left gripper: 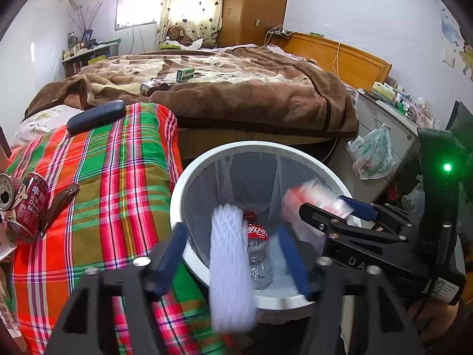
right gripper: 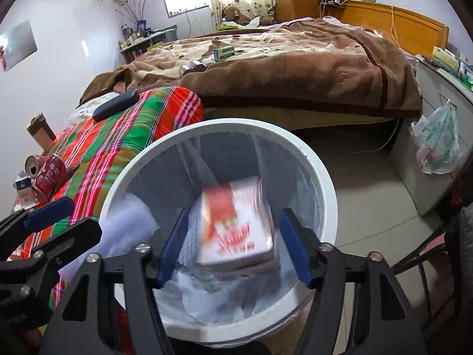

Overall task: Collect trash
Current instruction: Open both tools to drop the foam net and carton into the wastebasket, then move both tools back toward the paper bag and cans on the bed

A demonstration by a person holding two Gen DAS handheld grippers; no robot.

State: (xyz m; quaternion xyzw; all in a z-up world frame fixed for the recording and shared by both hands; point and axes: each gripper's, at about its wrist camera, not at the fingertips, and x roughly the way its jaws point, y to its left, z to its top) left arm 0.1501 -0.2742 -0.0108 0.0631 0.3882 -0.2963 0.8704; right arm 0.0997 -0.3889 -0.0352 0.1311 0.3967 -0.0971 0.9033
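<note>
Both hand-held grippers angled down over white bin (left gripper: 177, 195), left hand-held gripper (left gripper: 233, 254) and right hand-held gripper (right gripper: 232, 250) spread apart, gripping nothing

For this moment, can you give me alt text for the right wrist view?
The open right claw hangs over a white trash bin, a blurred red-and-white box between its fingers, dropping in. A red can lies on the plaid blanket to the left.

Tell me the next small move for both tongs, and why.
Probably pull both back toward the plaid blanket for the red can. Both tongs, left and right, gape over the white bin; the blurred foam sleeve and red-and-white box look already released.
</note>
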